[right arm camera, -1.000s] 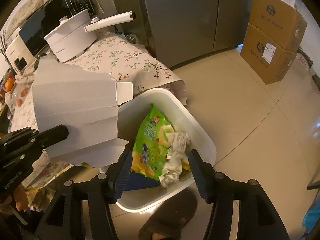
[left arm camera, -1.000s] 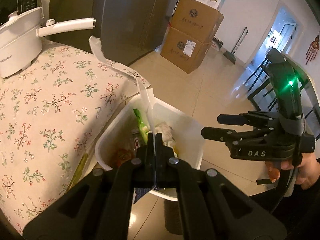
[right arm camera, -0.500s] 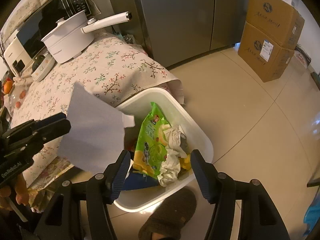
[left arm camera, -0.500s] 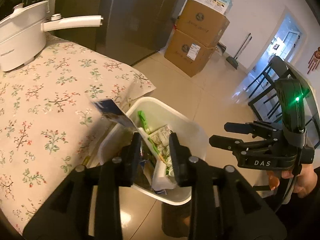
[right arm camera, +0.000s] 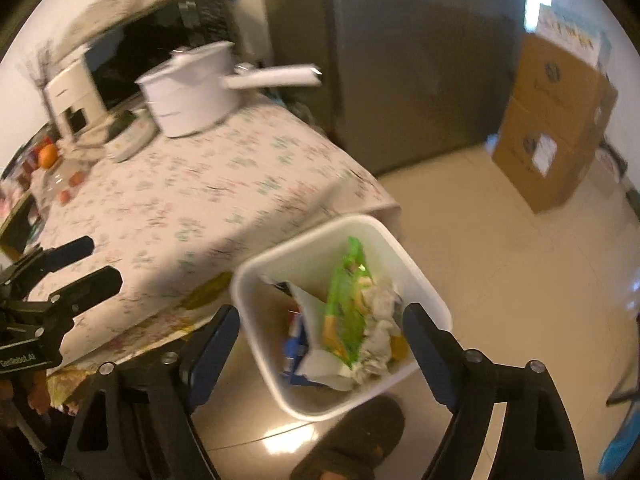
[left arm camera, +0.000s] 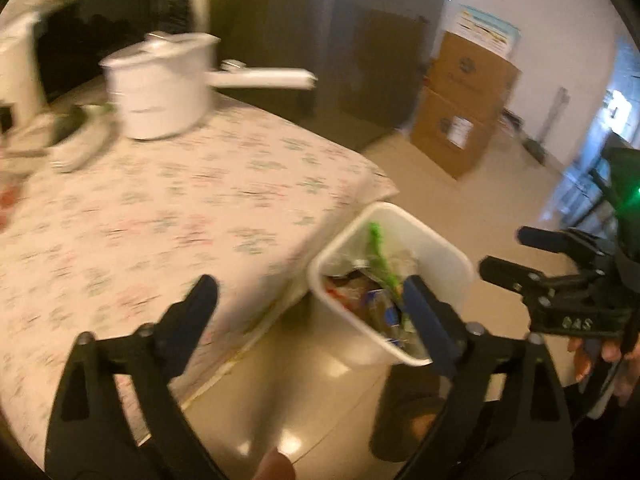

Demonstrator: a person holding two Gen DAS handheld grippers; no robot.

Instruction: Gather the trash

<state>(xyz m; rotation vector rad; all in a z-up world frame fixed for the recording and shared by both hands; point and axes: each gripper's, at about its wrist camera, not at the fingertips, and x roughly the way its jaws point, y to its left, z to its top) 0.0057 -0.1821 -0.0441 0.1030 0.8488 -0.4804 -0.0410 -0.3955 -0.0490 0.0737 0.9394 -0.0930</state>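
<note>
Kitchen-ish room, both shots smeared with blur. On the left is a table (right arm camera: 192, 200) under a floral cloth, with a white saucepan (right arm camera: 192, 96) at the back, its long handle sticking out toward a big grey fridge (right arm camera: 400, 60). A black microwave (right arm camera: 152, 52) sits behind the pan. Right of the table it's glossy beige tile floor (right arm camera: 500, 248) with two stacked cardboard boxes (right arm camera: 552, 120) against the wall.

The white trash bin (right arm camera: 416, 276) stands on the floor just off the table's corner, holding a green snack bag (right arm camera: 346, 300), crumpled paper (right arm camera: 380, 320) and a white sheet.

Only the right wrist view shows oranges (right arm camera: 48, 154) at the table's far left and a slippered foot (right arm camera: 356, 432) by the bin. Only the left wrist view catches the bright doorway (left arm camera: 620, 112).

The left gripper (left arm camera: 308, 296) has just been opening; its jaws are spread wide and empty. Same for the right gripper (right arm camera: 320, 328), spread wide above the bin with nothing pinched.

The floor to the right of the bin lies open as far as the boxes.
</note>
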